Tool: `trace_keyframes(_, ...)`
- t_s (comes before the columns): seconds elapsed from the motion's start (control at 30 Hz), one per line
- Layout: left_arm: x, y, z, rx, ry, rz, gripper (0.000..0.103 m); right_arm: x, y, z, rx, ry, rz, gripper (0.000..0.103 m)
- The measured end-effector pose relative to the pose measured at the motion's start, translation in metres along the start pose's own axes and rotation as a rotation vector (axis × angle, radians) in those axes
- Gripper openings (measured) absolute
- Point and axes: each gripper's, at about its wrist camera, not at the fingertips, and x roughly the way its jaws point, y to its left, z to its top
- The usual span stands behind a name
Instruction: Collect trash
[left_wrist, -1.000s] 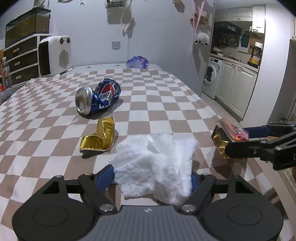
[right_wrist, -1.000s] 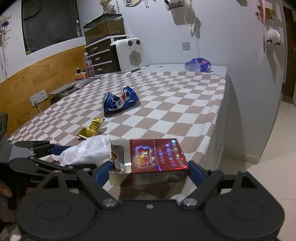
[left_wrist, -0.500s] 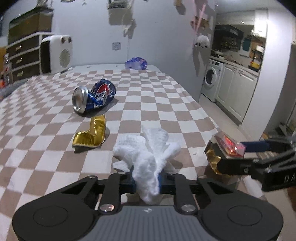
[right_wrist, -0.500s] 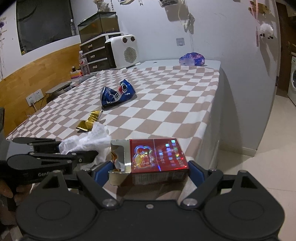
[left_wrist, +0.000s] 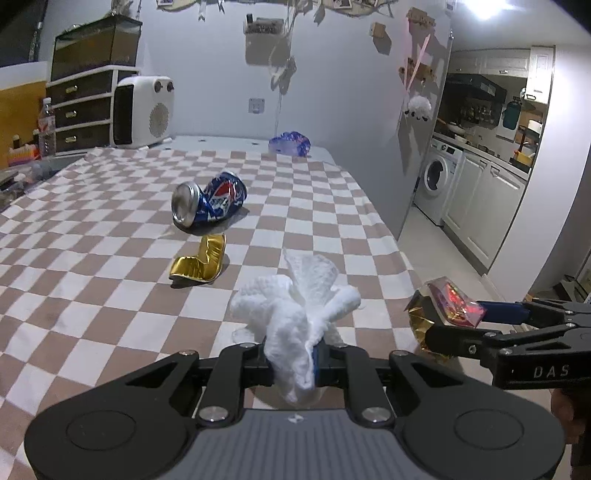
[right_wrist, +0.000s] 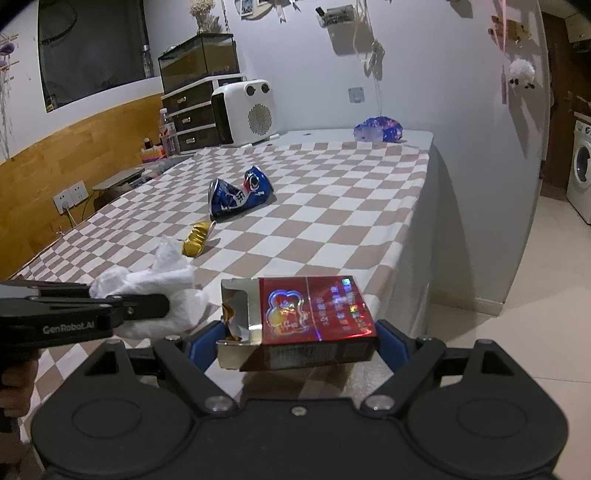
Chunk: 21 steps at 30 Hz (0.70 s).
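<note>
My left gripper (left_wrist: 293, 356) is shut on a crumpled white tissue (left_wrist: 295, 310) and holds it just above the checkered tablecloth (left_wrist: 110, 288); the tissue also shows in the right wrist view (right_wrist: 147, 286). My right gripper (right_wrist: 299, 341) is shut on a red cigarette box (right_wrist: 306, 314) with gold foil, off the table's right edge; the box shows in the left wrist view (left_wrist: 448, 304). A crushed blue Pepsi can (left_wrist: 208, 203) and a gold foil scrap (left_wrist: 201, 260) lie on the cloth further ahead.
A blue-purple wrapper (left_wrist: 290, 144) lies at the table's far end. A white heater (left_wrist: 142, 110) and a drawer unit (left_wrist: 81, 110) stand at the back left. The table's right edge (left_wrist: 388, 236) drops to the floor, with a washing machine (left_wrist: 436, 181) beyond.
My left gripper has closed on the tissue, bunching it, and lifted it slightly. My right gripper keeps hold of the cigarette box and has risen a little.
</note>
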Motion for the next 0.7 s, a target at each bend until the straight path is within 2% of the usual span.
trace_keyframes(0.53,-0.046,-0.049,-0.002,0.026,-0.069,0.007,0.017,-0.073,-0.017,-0.011,0.039,-0.094,-0.035,0.088)
trace_keyframes(0.7,-0.05,-0.075,-0.003,0.044,-0.07,-0.009,0.017,-0.096,-0.033,-0.018,0.055,-0.114,-0.079,0.088)
